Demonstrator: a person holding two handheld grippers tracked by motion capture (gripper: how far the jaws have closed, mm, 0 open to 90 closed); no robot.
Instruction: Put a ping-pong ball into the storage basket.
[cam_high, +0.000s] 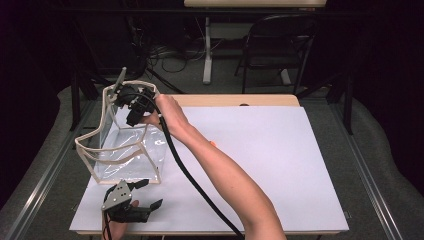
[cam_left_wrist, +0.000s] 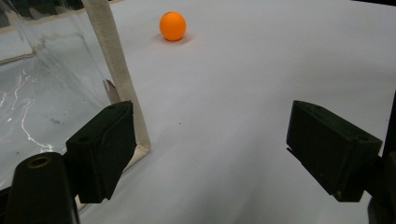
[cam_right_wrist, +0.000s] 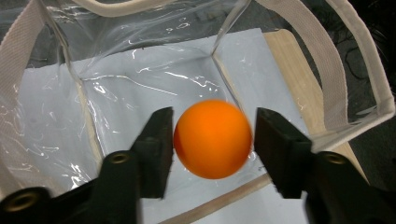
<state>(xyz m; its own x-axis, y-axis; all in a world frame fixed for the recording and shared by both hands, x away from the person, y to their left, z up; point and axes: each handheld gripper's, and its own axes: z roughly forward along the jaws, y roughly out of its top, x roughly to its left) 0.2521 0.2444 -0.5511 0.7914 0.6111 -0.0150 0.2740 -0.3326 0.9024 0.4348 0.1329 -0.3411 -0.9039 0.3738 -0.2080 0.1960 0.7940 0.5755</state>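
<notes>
Currently — two orange balls: one (cam_right_wrist: 213, 138) between right gripper (cam_right_wrist: 212, 140) jaws, gap showing, above clear bag (cam_high: 125, 150) | other ball (cam_left_wrist: 173, 25) on table | left gripper (cam_left_wrist: 224, 149) released

Bright overhead light on the white table (cam_high: 280, 150), dark surroundings, glare on the clear bag (cam_right_wrist: 140, 74), blurred orange ball (cam_right_wrist: 213, 138).

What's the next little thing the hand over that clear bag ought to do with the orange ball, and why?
Probably spread its jaws a little wider so the ball drops. In the right gripper view the ball sits between the right gripper's jaws above the open clear bag, with a small gap at one jaw, so it looks nearly released.
</notes>
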